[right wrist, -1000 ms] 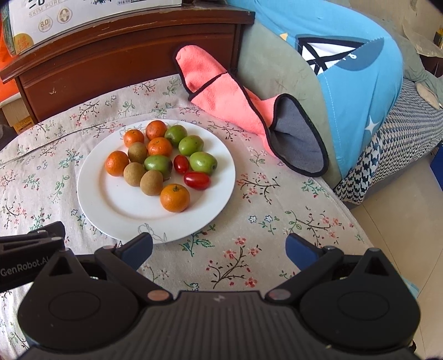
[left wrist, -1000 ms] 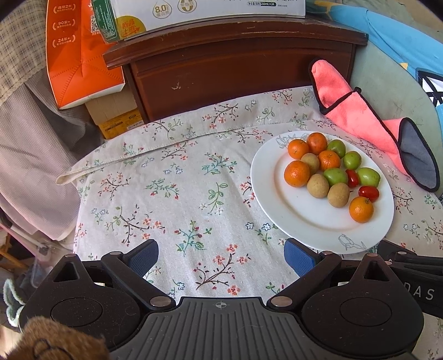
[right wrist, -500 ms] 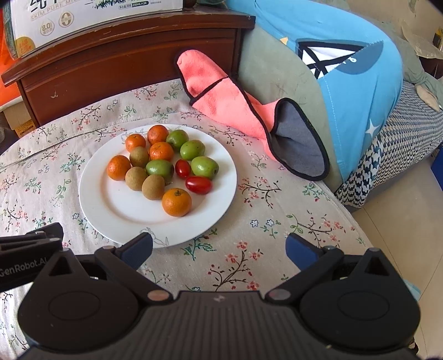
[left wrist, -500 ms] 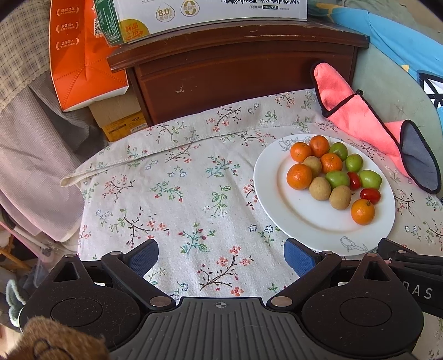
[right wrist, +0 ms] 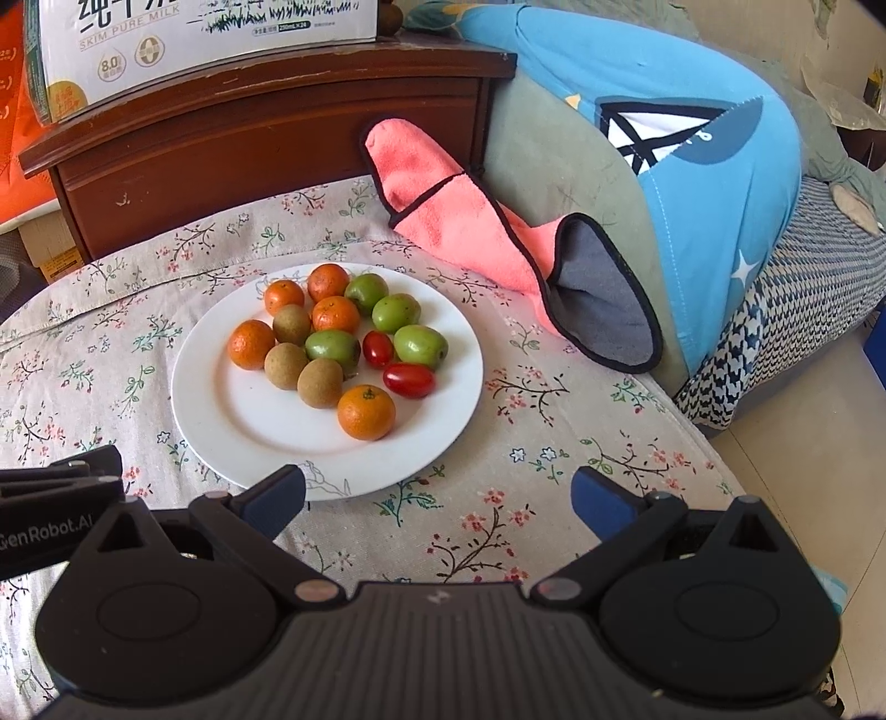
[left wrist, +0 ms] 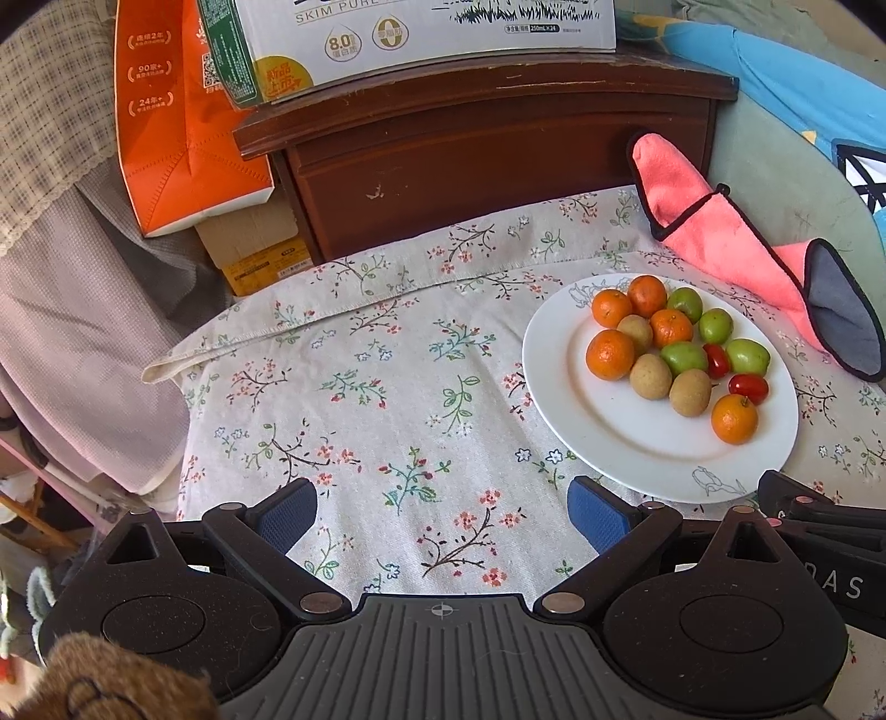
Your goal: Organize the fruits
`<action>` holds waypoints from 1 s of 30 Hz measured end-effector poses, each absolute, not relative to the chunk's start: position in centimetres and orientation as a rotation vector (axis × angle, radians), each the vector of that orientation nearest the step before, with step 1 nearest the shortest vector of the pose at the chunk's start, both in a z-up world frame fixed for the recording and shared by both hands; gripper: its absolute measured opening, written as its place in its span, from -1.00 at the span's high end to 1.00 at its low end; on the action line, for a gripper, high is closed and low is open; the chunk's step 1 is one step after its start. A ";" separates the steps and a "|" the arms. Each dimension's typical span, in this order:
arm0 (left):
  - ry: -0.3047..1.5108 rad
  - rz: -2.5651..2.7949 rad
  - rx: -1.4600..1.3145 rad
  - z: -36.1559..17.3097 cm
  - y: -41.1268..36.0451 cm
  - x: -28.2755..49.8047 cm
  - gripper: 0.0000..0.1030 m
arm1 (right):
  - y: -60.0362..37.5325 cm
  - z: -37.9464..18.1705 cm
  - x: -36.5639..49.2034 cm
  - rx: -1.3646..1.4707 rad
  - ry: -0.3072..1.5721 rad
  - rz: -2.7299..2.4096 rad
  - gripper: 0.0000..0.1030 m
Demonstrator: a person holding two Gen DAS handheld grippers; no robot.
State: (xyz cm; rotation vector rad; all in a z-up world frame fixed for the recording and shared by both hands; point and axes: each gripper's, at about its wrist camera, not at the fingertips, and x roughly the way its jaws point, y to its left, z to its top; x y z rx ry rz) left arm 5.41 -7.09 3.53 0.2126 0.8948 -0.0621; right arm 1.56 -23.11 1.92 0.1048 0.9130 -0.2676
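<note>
Fruits are grouped on a white plate (right wrist: 221,410) that rests on a floral tablecloth (left wrist: 387,387). The group consists of five small oranges, three brown fruits, four green fruits and two red cherry tomatoes, most of them touching one another on the far half of the plate. One orange (right wrist: 366,412) lies nearest the grippers, apart from the other oranges, with a cherry tomato (right wrist: 410,380) just beside it. The near half of the plate is bare. Left gripper (left wrist: 442,512): jaws spread wide, nothing between the blue pads (left wrist: 595,512), positioned above bare tablecloth; the plate lies ahead and to its right, with the near rim just beyond the right pad. Right gripper (right wrist: 440,498): jaws likewise spread wide and holding nothing; the plate lies ahead and to its left, and the left pad (right wrist: 274,498) overlaps the near rim of the plate in the right wrist view, though contact cannot be determined. Neither gripper touches any fruit. The two grippers sit side by side, each showing part of the other at the edge of its view. A pink cloth with black trim (right wrist: 470,221) lies beyond the plate on the right. A dark wooden cabinet (left wrist: 487,160) stands behind the table and carries a milk carton box (left wrist: 415,33).
</note>
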 end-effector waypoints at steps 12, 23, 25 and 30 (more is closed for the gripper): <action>0.922 -0.077 0.197 2.8 -4.8 1.4 -0.91 | -22.1 0.6 -2.6 0.173 0.892 -0.201 -0.97; 0.907 -0.067 0.199 3.0 -2.1 -0.6 -0.91 | -20.1 -1.4 -5.9 0.184 0.874 -0.128 -0.97; 0.909 -0.064 0.194 3.0 -1.5 -0.8 -0.91 | -19.5 -1.7 -6.2 0.171 0.864 -0.107 -0.97; 0.907 -0.058 0.174 3.3 -0.3 -1.0 -0.91 | -17.3 -2.6 -6.7 0.114 0.849 -0.022 -0.97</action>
